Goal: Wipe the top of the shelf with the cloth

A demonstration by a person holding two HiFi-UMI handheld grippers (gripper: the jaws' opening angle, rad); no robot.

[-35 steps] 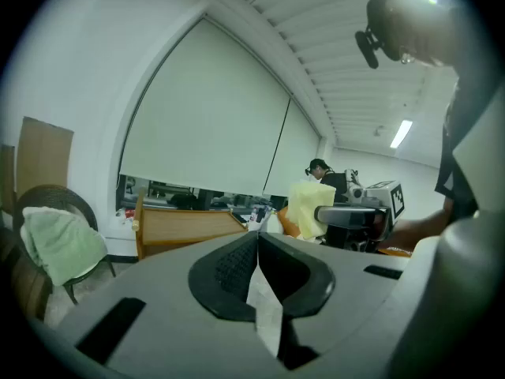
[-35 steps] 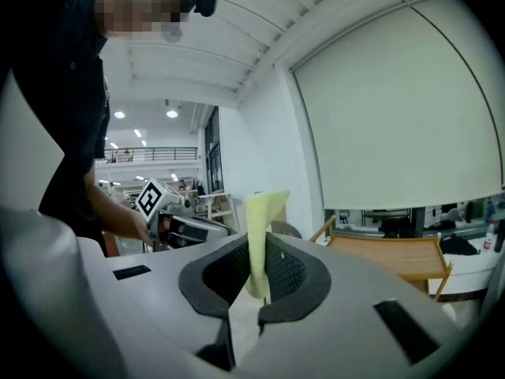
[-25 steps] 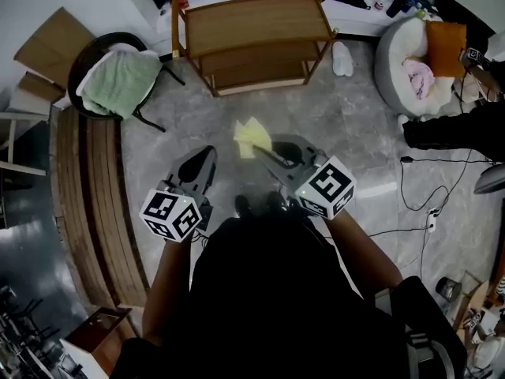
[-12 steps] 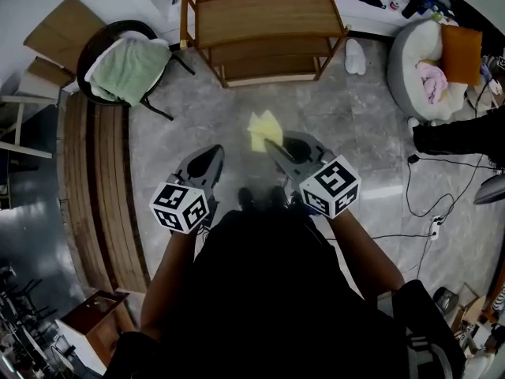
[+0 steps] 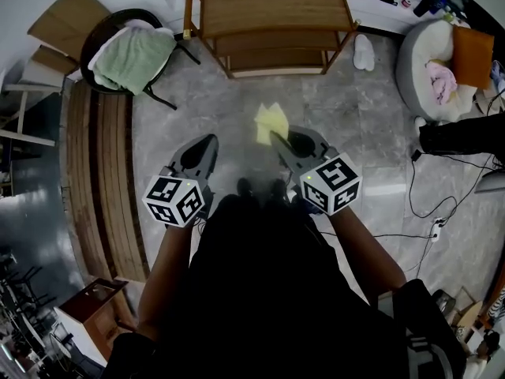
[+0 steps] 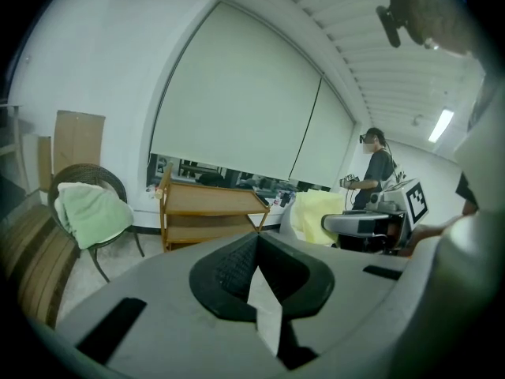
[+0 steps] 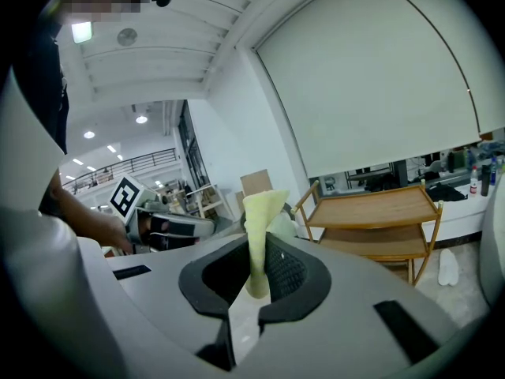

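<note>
The wooden shelf [image 5: 272, 6] stands at the far side of the floor, its top bare; it also shows in the left gripper view [image 6: 209, 200] and the right gripper view [image 7: 371, 208]. My right gripper [image 5: 274, 137] is shut on a yellow cloth [image 5: 271, 121], held in the air well short of the shelf. In its own view the cloth [image 7: 260, 212] stands up from the pinched jaws of the right gripper [image 7: 256, 247]. My left gripper [image 5: 211, 140] is beside it, jaws together with nothing in them [image 6: 255, 239].
A dark chair with a green towel [image 5: 130, 58] stands left of the shelf. Wooden planks [image 5: 99, 180] run along the left. A grey cushion bed [image 5: 430, 61], a white shoe [image 5: 364, 54] and floor cables [image 5: 430, 204] are on the right. Another person [image 6: 379, 168] stands far right.
The shelf has slid up and right in the head view and looks slightly larger. Both grippers keep the same pose, with the cloth still pinched in the right one.
</note>
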